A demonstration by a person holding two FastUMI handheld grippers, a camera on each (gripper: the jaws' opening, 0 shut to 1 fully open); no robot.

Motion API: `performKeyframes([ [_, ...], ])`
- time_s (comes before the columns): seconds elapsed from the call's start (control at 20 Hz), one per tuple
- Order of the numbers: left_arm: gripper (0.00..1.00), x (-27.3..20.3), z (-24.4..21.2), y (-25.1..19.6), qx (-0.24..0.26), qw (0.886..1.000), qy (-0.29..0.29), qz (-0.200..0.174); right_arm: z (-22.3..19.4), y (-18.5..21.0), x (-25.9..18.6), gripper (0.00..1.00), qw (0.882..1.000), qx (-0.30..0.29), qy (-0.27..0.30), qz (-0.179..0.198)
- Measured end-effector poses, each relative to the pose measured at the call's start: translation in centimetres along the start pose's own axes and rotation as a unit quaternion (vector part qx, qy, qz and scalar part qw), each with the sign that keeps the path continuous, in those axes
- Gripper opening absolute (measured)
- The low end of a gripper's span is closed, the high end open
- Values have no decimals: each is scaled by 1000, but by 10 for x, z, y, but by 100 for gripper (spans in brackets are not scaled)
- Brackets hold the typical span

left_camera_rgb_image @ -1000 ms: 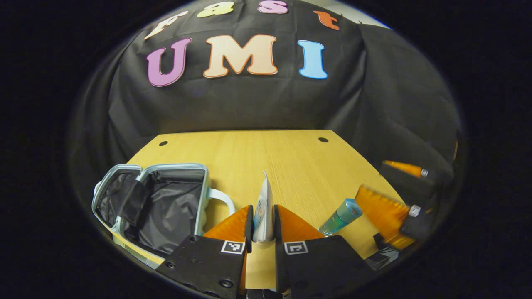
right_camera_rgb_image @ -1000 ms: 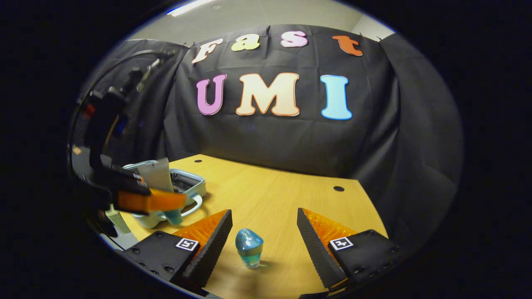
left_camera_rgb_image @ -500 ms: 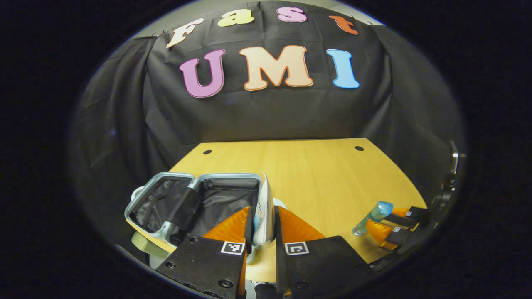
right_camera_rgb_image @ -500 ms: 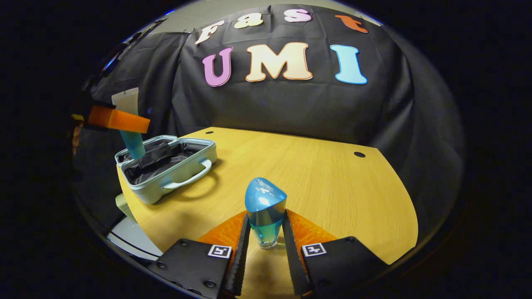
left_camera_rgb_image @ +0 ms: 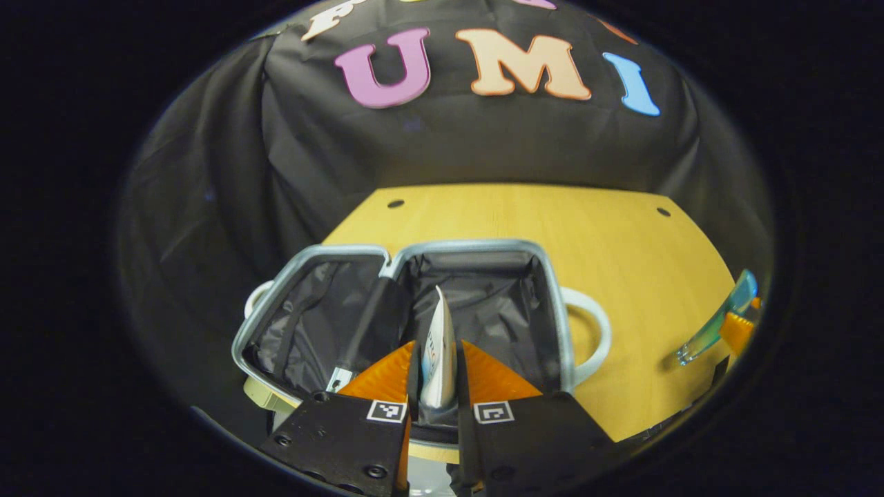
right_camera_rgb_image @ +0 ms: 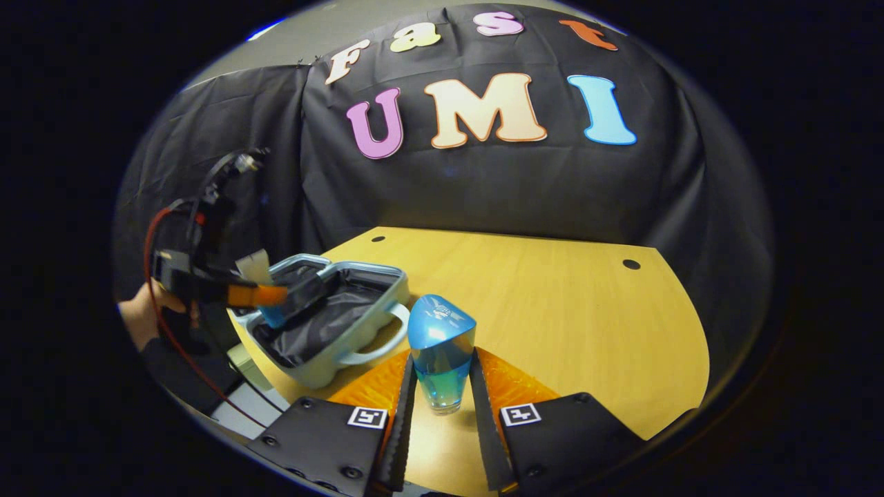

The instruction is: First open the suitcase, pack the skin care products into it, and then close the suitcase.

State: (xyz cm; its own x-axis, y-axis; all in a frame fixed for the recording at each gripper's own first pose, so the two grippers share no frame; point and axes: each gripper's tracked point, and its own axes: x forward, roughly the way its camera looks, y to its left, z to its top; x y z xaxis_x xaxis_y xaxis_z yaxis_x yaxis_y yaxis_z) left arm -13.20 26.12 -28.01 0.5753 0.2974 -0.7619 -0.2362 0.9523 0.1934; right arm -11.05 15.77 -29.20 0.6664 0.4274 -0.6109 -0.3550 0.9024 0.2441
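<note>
Both tools are loaded: my left gripper pinches a white tube, print too blurred to read, over the open suitcase on the table, while my right gripper clamps a blue bottle just beside it.

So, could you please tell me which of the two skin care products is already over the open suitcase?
The white tube, pinched in the left gripper, hangs over the suitcase. The blue bottle in the right gripper is over the table.
</note>
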Motion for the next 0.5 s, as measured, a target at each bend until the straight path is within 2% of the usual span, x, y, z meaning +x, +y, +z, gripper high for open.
performKeyframes([
  [0.15,21,25,-27,3,18,998,53,-17,11,62,16,45,999,14,16,50],
  [0.25,22,40,-32,-1,13,997,61,-35,13,96,33,43,996,22,28,77],
  [0.3,21,45,-37,-2,8,996,72,-44,13,110,41,45,995,20,37,86],
  [0.35,21,47,-28,-1,7,997,52,-51,15,122,49,45,995,20,43,93],
  [0.4,22,54,-25,-5,7,997,50,-66,13,131,56,43,993,28,52,98],
  [0.5,22,59,-25,-10,-4,994,52,-96,9,147,72,45,991,49,68,104],
])
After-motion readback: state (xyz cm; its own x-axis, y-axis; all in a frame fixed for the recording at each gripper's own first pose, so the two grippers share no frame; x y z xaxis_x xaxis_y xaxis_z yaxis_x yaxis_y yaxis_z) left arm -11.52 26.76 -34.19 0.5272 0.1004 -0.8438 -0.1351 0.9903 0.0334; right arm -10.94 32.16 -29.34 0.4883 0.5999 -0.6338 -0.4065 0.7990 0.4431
